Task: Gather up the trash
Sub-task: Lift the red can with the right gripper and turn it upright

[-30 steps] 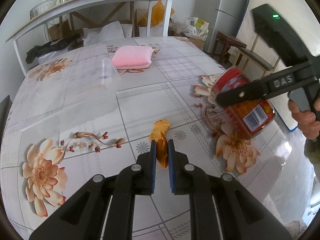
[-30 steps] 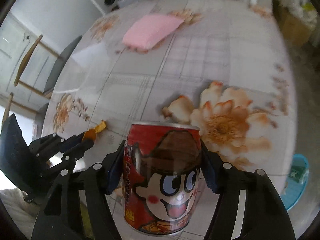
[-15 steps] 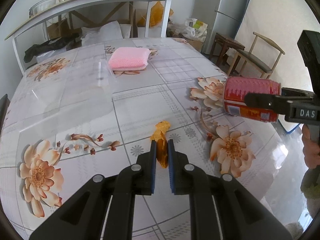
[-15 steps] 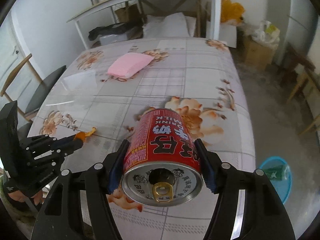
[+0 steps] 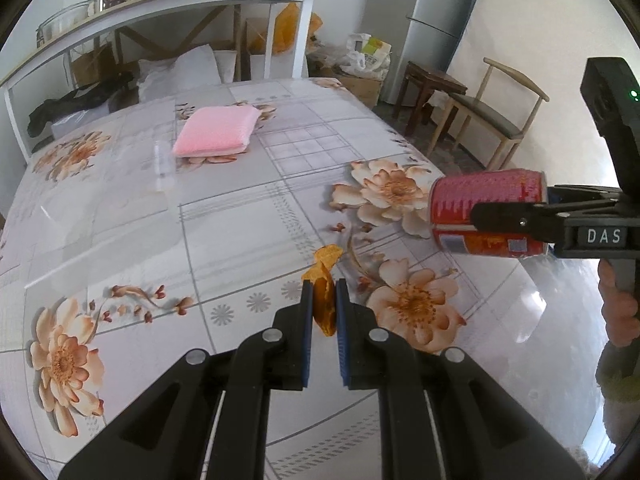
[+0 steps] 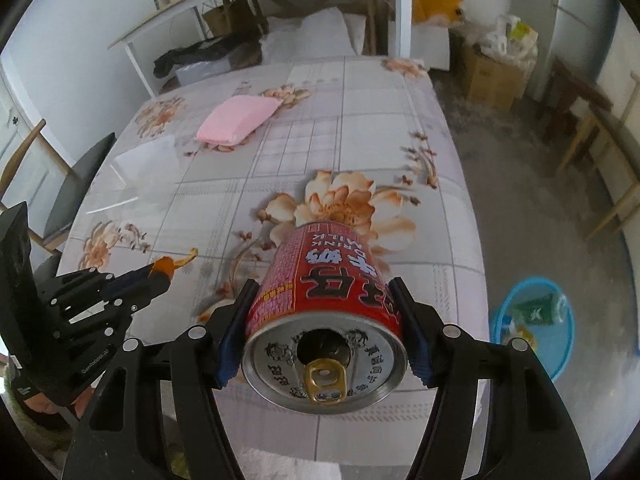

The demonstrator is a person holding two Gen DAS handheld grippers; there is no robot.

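My left gripper (image 5: 324, 292) is shut on an orange peel (image 5: 323, 276) and holds it above the flowered table (image 5: 224, 216). My right gripper (image 6: 324, 292) is shut on a red drink can (image 6: 326, 296) lying on its side, its opened top toward the camera, above the table's right part. The can (image 5: 486, 212) and the right gripper (image 5: 472, 216) show at the right of the left wrist view. The left gripper (image 6: 168, 270) with the peel (image 6: 170, 264) shows at the left of the right wrist view.
A pink sponge (image 5: 218, 134) lies at the far side of the table. A blue basket (image 6: 534, 326) with trash in it stands on the floor right of the table. Chairs (image 5: 492, 116) and boxes stand beyond the table's right edge. A white shelf (image 5: 168, 4) is behind.
The right gripper has turned the can from upright to lying on its side and lifted it. The left gripper has risen a little with the peel.
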